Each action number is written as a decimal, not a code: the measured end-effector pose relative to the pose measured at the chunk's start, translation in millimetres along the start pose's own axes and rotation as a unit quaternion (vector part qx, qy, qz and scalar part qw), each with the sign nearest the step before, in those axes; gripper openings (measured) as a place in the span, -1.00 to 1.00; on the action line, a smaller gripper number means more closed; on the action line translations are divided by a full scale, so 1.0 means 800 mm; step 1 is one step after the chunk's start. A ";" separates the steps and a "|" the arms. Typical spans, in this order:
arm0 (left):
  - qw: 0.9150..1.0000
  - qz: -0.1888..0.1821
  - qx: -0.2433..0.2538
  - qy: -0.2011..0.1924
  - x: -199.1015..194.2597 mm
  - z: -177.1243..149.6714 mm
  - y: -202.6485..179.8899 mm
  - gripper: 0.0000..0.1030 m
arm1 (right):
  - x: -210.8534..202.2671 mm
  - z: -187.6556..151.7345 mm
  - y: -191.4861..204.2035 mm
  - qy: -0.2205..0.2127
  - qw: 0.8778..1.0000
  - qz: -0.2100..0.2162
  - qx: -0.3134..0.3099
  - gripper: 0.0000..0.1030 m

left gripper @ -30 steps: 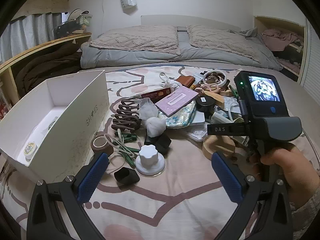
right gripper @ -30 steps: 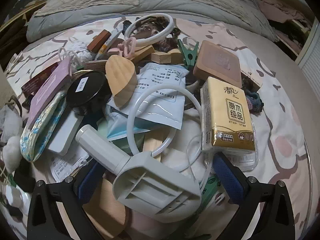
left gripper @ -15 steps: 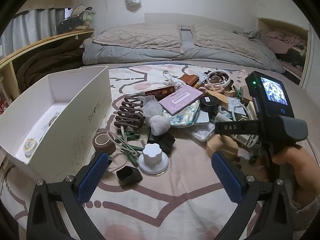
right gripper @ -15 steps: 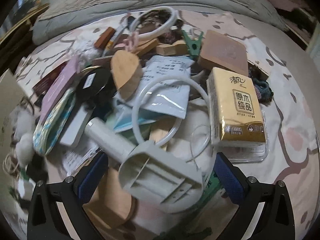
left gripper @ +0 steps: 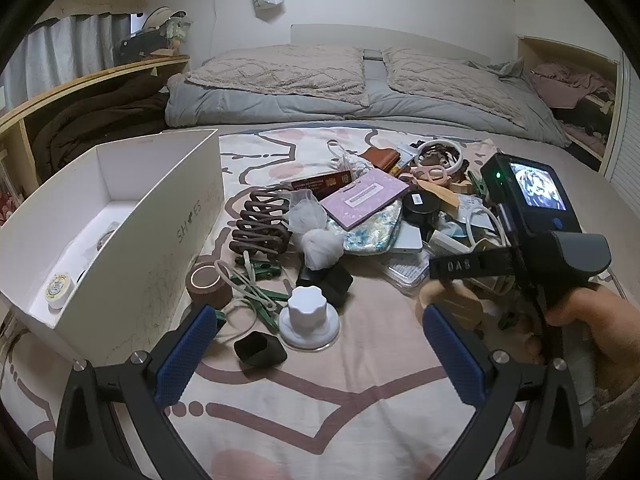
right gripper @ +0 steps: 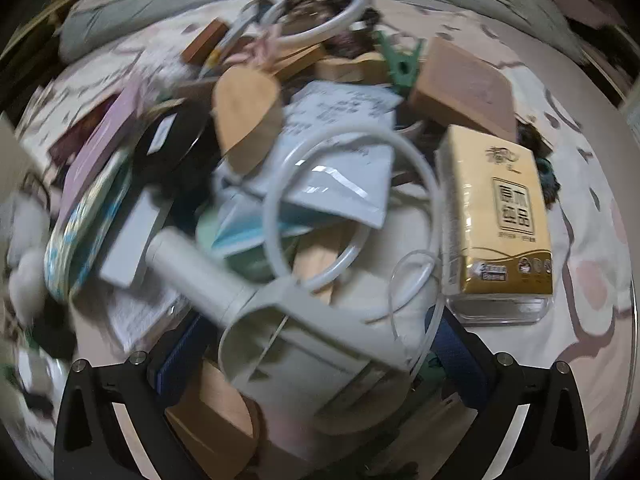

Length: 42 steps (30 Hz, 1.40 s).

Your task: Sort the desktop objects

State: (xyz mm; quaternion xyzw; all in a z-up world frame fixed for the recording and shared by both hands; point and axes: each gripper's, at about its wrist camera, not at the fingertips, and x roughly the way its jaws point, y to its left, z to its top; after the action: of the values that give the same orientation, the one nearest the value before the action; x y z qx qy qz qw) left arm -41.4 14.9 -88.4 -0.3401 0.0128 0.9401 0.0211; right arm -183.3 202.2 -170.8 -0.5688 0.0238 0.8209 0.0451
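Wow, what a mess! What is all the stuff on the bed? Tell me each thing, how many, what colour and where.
box: one, white, left side of the bed
tape roll: one, brown, beside the box
hair claw: one, brown, behind the tape roll
knob: one, white, in front of the pile
pegs: a few, green, between tape roll and knob
booklet: one, pink, on top of the pile
tissue pack: one, yellow, right of the pile
ring: one, white, middle of the pile
pillows: two, beige, far end of the bed
left hand-held gripper: one, black with blue pads, open
right hand-held gripper: one, black with blue pads, open over the pile
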 end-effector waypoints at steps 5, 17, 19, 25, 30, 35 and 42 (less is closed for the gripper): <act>1.000 0.000 0.001 0.001 0.000 0.000 0.000 1.00 | -0.008 -0.015 0.005 0.010 0.999 0.014 -0.035 1.00; 1.000 -0.008 0.015 0.000 -0.001 0.000 -0.009 1.00 | -0.024 -0.059 -0.001 -0.004 0.997 0.048 -0.063 1.00; 1.000 -0.008 0.014 0.000 -0.001 -0.001 -0.010 1.00 | -0.026 -0.061 -0.002 -0.010 0.996 0.051 -0.072 1.00; 1.000 -0.010 0.008 0.002 0.001 -0.002 -0.010 1.00 | -0.041 -0.060 -0.031 -0.041 0.992 0.115 -0.031 1.00; 1.000 -0.026 0.002 0.000 0.003 -0.005 -0.015 1.00 | -0.045 -0.051 -0.045 -0.062 0.997 0.054 -0.010 1.00; 0.999 -0.046 0.012 0.006 0.008 -0.012 -0.035 1.00 | -0.038 -0.066 -0.058 -0.041 0.999 0.013 -0.013 1.00; 0.996 -0.090 0.016 0.023 0.015 -0.022 -0.059 1.00 | -0.049 -0.084 -0.095 -0.050 0.998 -0.039 0.016 1.00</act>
State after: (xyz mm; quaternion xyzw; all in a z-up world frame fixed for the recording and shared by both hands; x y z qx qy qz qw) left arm -36.9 61.4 -110.1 -0.3614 -0.0026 0.9258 0.1107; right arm -99.4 269.5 -157.1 -0.5267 0.0124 0.8455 0.0869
